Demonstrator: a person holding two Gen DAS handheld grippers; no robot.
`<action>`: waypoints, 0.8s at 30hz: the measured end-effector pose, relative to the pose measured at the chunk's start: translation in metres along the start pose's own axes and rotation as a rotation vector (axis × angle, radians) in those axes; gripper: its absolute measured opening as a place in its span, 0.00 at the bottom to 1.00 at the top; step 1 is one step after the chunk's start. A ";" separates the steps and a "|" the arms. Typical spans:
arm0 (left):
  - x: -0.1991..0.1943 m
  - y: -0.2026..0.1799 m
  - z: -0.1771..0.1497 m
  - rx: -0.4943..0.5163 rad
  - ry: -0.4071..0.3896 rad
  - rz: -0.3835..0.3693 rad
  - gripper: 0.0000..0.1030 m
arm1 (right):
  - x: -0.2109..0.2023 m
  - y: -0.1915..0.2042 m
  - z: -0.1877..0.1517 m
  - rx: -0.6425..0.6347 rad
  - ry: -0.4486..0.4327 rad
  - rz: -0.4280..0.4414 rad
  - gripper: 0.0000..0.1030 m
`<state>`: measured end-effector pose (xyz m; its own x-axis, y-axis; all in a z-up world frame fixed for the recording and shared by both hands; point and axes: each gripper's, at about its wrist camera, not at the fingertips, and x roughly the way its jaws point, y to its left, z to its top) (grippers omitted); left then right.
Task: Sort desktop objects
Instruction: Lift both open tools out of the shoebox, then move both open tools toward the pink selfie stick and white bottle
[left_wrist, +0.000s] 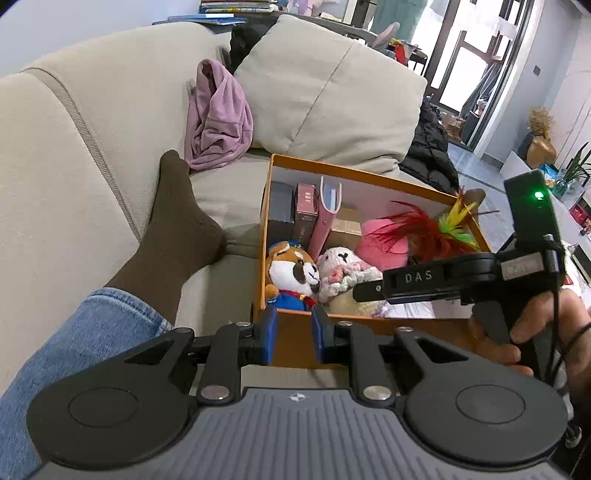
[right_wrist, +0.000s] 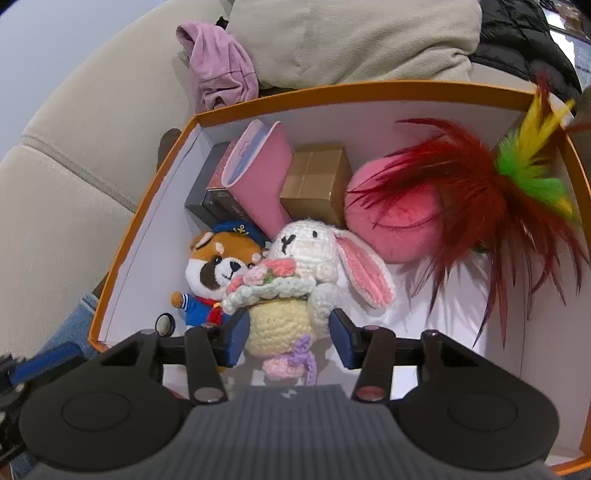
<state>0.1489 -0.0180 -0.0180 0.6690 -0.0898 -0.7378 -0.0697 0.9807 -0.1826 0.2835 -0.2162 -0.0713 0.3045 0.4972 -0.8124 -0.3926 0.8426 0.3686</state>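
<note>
Risk sits with the crochet rabbit (right_wrist: 295, 273): your right gripper (right_wrist: 290, 338) has its jaws spread on either side of its yellow belly, not pinching, near the front edge of the orange box (right_wrist: 332, 94). Judging from that, pulling back carelessly could snag the purple bow or tip it onto the captain plush (right_wrist: 218, 269). Your left gripper (left_wrist: 293, 334) hangs unclenched outside the box's front wall, holding nothing.

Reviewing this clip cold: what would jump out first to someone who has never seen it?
The orange-rimmed cardboard box on the beige sofa, crammed with toys. At its front a white crocheted bunny sits between the open right gripper fingers, beside a sailor-suited plush dog. A spray of red feathers fans over a pink plush ball at the box's right.
</note>
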 end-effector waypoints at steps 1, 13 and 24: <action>-0.003 0.000 -0.002 -0.001 -0.003 -0.004 0.21 | -0.001 0.000 -0.001 -0.005 -0.004 -0.005 0.52; -0.034 -0.012 -0.030 0.012 -0.057 -0.044 0.30 | -0.080 0.023 -0.052 -0.192 -0.291 0.016 0.51; -0.034 -0.022 -0.066 0.023 -0.058 -0.072 0.48 | -0.120 0.019 -0.142 -0.241 -0.373 -0.024 0.52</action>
<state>0.0784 -0.0476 -0.0319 0.7132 -0.1507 -0.6846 -0.0034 0.9759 -0.2184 0.1163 -0.2894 -0.0309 0.5912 0.5559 -0.5844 -0.5592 0.8046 0.1997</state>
